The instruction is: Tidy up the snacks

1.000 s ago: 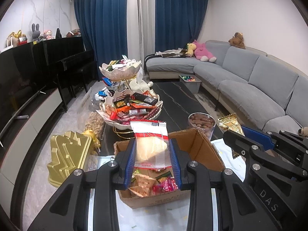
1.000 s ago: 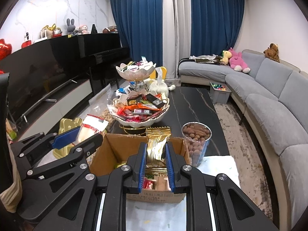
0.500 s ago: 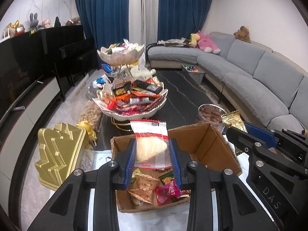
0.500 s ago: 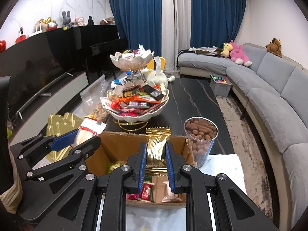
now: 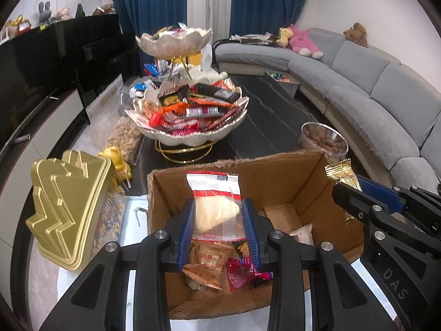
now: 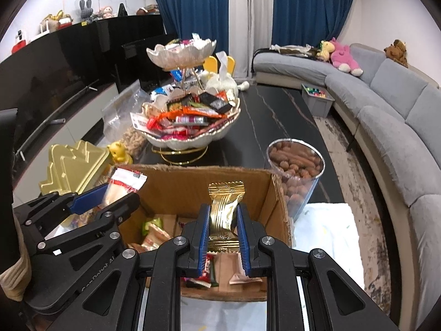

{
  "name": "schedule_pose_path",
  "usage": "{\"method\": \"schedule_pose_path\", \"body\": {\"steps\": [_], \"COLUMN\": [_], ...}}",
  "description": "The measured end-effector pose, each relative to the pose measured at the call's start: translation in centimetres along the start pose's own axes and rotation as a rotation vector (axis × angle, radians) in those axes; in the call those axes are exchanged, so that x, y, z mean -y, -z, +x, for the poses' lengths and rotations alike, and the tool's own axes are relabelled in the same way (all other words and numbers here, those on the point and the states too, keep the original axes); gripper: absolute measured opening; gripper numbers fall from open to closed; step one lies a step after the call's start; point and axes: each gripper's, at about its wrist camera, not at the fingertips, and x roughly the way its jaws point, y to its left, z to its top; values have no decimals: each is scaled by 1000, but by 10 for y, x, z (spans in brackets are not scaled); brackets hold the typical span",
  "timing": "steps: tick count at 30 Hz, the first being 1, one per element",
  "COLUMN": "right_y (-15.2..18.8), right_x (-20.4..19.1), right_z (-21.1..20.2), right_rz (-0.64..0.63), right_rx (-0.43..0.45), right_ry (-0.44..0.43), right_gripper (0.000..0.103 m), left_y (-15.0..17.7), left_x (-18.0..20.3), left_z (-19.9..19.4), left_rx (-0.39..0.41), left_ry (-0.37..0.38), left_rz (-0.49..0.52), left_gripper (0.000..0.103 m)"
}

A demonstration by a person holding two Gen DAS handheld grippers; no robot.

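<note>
Both grippers (image 5: 217,220) (image 6: 222,223) level above cardboard box (image 5: 275,171)

Both grippers are tipped down more than a second ago, so the open box (image 5: 300,182) shows way more of its inside now, loose snacks (image 5: 209,259) on the bottom and all. The left gripper (image 5: 217,222) and right gripper (image 6: 222,227) sit lower and closer over it, and the tiered tray (image 6: 190,135) looks nearer.

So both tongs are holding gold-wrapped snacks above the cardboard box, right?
Only partly. The right tongs hold a gold-wrapped snack above the cardboard box, but the left wrist view shows the left tongs holding a clear red-striped packet.
</note>
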Motion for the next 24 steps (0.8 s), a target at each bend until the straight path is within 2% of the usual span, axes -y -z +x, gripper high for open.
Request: {"method": "schedule_pose_path", "body": {"steps": [8, 9, 10, 11, 12, 15, 20, 24], "right_y": [2, 2, 1, 1, 0, -2, -6, -8], "right_x": [1, 1, 1, 1, 1, 2, 5, 2], "right_z": [12, 11, 12, 11, 9, -1, -13, -27], "right_rz": [1, 0, -1, -2, -1, 2, 16, 16], "right_rx": [-39, -33, -29, -25, -18, 15, 45, 72], "right_ry": [-6, -3, 4, 8, 13, 40, 62, 69], "right_gripper": [21, 22, 22, 28, 41, 57, 76, 80], "left_y": [3, 3, 2, 2, 1, -1, -3, -3], "left_x": [-2, -2, -2, -2, -2, -5, -13, -15], "left_z": [7, 5, 3, 1, -2, -9, -19, -32], "left_rx": [-26, -22, -18, -14, -3, 13, 26, 46], "left_ry": [6, 4, 2, -1, -13, -37, -68, -89], "left_rz": [-7, -7, -4, -2, 1, -3, -19, -20], "left_gripper": [36, 37, 43, 51, 54, 62, 76, 81]}}
